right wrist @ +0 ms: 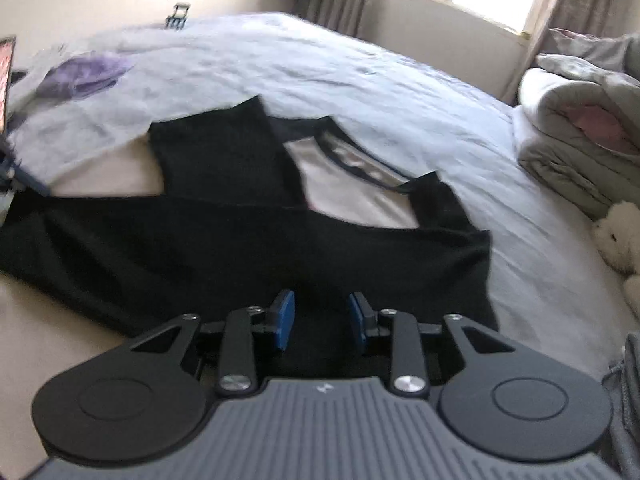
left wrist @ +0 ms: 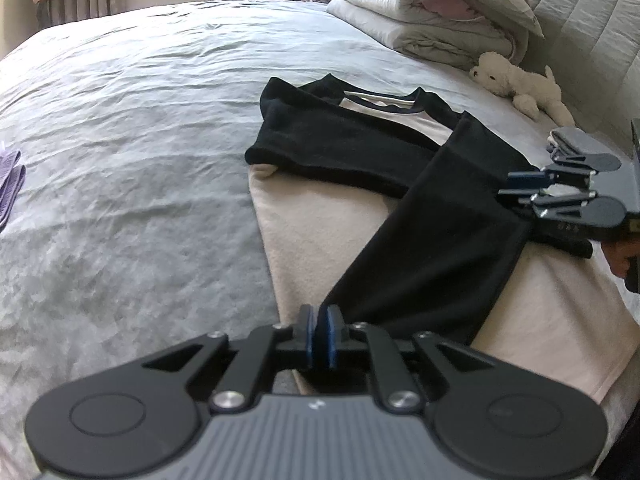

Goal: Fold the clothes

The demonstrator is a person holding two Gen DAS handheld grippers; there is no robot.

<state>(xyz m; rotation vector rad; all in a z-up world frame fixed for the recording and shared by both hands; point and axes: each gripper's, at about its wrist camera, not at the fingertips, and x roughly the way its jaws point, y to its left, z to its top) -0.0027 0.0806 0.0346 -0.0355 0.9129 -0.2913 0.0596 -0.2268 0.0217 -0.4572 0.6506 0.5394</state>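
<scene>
A cream shirt [left wrist: 320,216] with black sleeves lies flat on the bed, collar toward the far side. One black sleeve [left wrist: 332,140] is folded across the chest. The other black sleeve [left wrist: 432,240] runs slantwise over the body, and its cuff corner ends at my left gripper [left wrist: 320,320]. That gripper's blue pads stand a thin slit apart, so it is barely open. My right gripper [right wrist: 322,320] hovers open over the shoulder end of the same sleeve [right wrist: 200,240], with nothing pinched. In the left wrist view, the right gripper [left wrist: 506,188] reaches in from the right edge.
The grey bed sheet [left wrist: 140,120] spreads wide to the left of the shirt. A folded grey duvet [left wrist: 420,8] and a white plush toy [left wrist: 516,84] lie by the padded headboard. A purple garment [right wrist: 84,72] sits at the bed's far corner.
</scene>
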